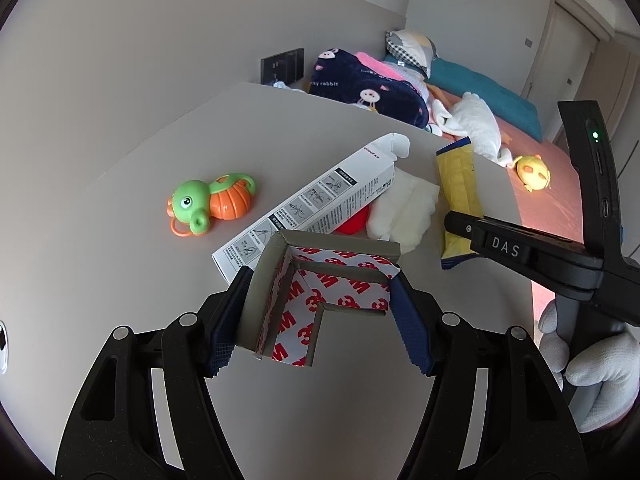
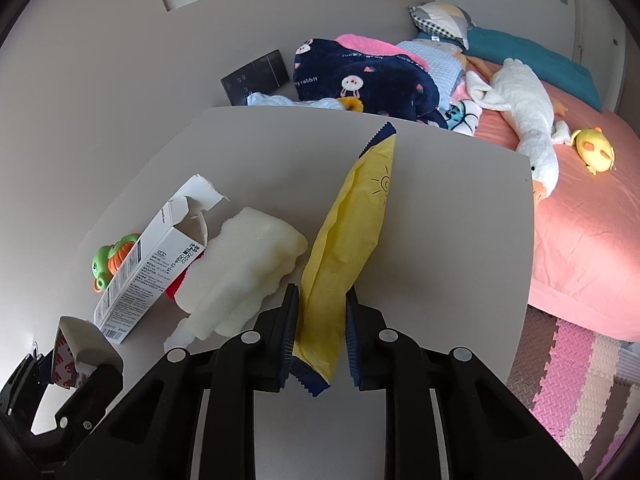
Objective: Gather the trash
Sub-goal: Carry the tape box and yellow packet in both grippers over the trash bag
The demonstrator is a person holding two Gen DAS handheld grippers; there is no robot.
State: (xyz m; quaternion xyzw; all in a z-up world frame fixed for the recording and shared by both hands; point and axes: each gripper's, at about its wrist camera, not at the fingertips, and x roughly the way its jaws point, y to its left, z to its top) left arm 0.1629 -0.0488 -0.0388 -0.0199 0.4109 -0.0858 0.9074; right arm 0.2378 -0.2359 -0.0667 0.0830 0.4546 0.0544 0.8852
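My left gripper is shut on a grey cardboard corner piece lined with white and red 3M backing, held just above the table. In the right wrist view this piece shows at the lower left. My right gripper is shut on the near end of a long yellow wrapper with dark blue ends, which lies on the table pointing away. The left wrist view shows that wrapper with the right gripper's fingers on it. A torn white box and a cream foam piece lie between.
A green and orange turtle toy sits on the grey table to the left. Something red lies under the box. A bed with blankets and plush toys lies beyond the table's right edge. A white-gloved hand holds the right gripper.
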